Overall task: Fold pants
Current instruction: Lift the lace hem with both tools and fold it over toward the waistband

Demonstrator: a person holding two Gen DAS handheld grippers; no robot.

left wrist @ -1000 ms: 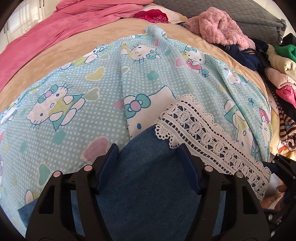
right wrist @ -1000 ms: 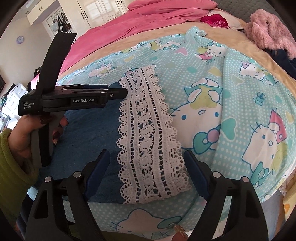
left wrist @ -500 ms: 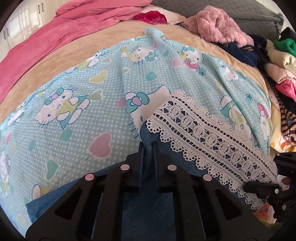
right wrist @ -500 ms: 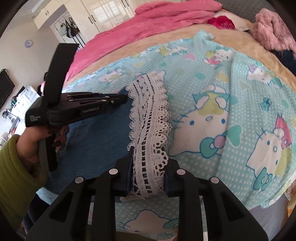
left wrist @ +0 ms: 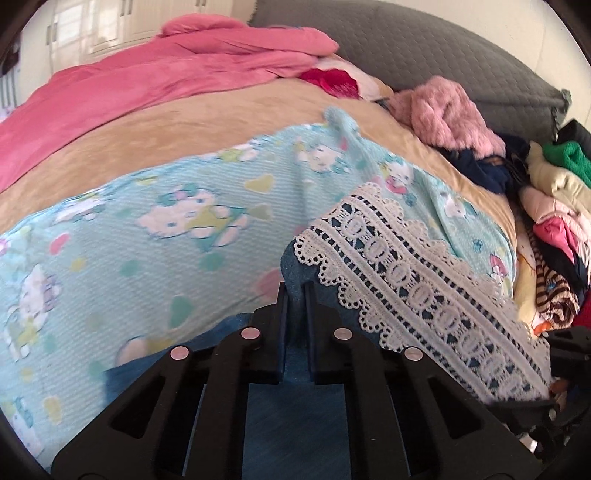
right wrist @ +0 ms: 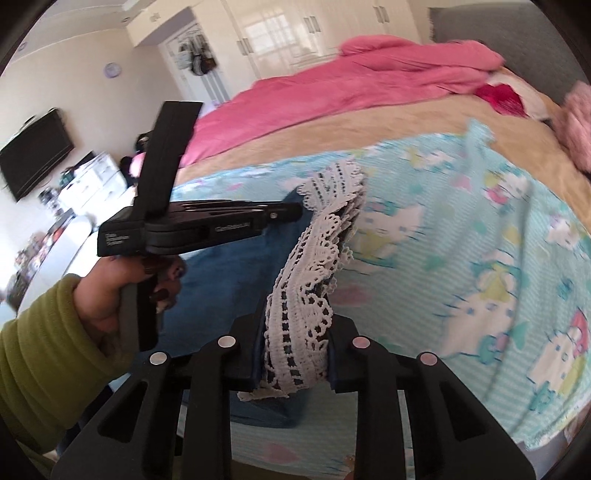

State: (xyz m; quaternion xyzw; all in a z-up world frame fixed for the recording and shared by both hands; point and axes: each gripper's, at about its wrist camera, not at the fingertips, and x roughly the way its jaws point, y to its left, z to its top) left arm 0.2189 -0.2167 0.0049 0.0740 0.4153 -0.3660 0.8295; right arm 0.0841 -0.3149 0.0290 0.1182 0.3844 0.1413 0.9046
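Left wrist view: taken low and close behind the left gripper (left wrist: 295, 291), facing along its fingers across the bed toward the far grey headboard (left wrist: 424, 48), clothes pile (left wrist: 554, 206) at right. Right wrist view: close behind the right gripper (right wrist: 293, 332), facing leftward and far, toward the wardrobes (right wrist: 280, 33). Both share the lace-trimmed pants (left wrist: 406, 273), patterned sheet (left wrist: 166, 229), and pink duvet (left wrist: 147, 70).
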